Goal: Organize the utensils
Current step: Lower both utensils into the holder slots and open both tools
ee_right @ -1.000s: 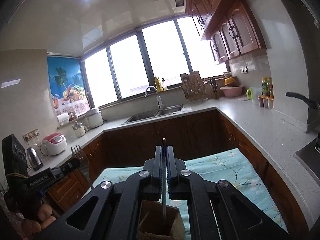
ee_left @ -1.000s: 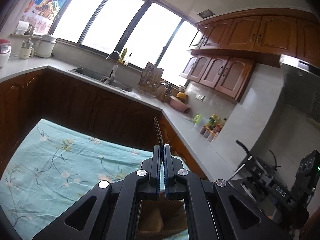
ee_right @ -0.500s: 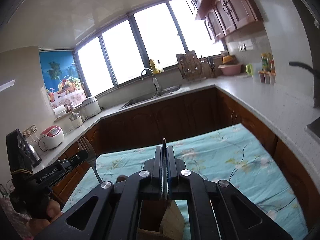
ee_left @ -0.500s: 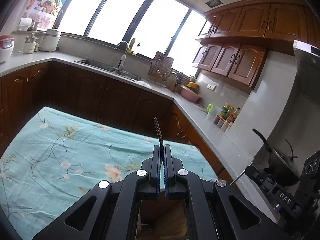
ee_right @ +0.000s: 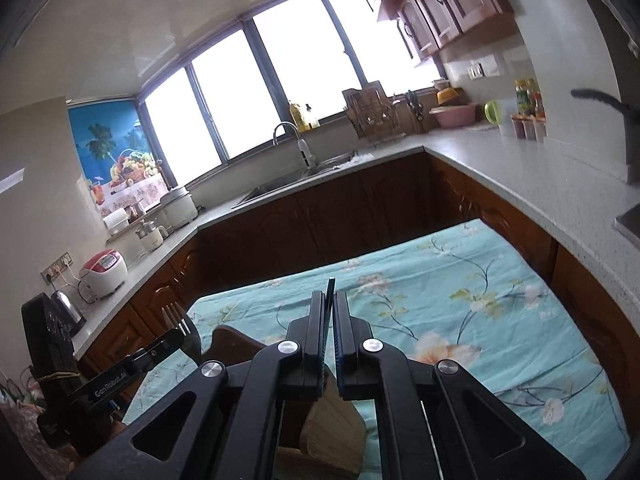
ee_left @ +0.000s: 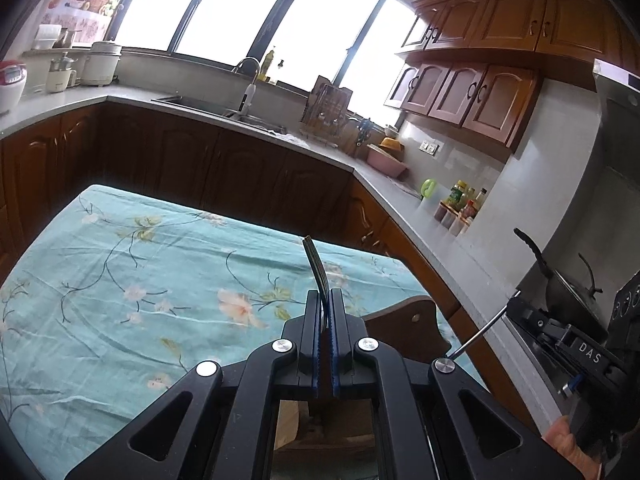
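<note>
Fork [ee_right: 178, 318]: metal, tines up, upright, clamped in the left tool [ee_left: 325, 320], above the desk's left edge.
Thin utensil [ee_right: 329, 296]: edge-on, upright between the right tool [ee_right: 328, 320] fingers; type unclear.
Wooden holder [ee_left: 404, 326]: brown, near the desk's front edge.

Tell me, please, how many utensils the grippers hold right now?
2: a silver metal fork in the left gripper and a thin silver utensil in the right gripper. The brown wooden holder may hide more.
</note>
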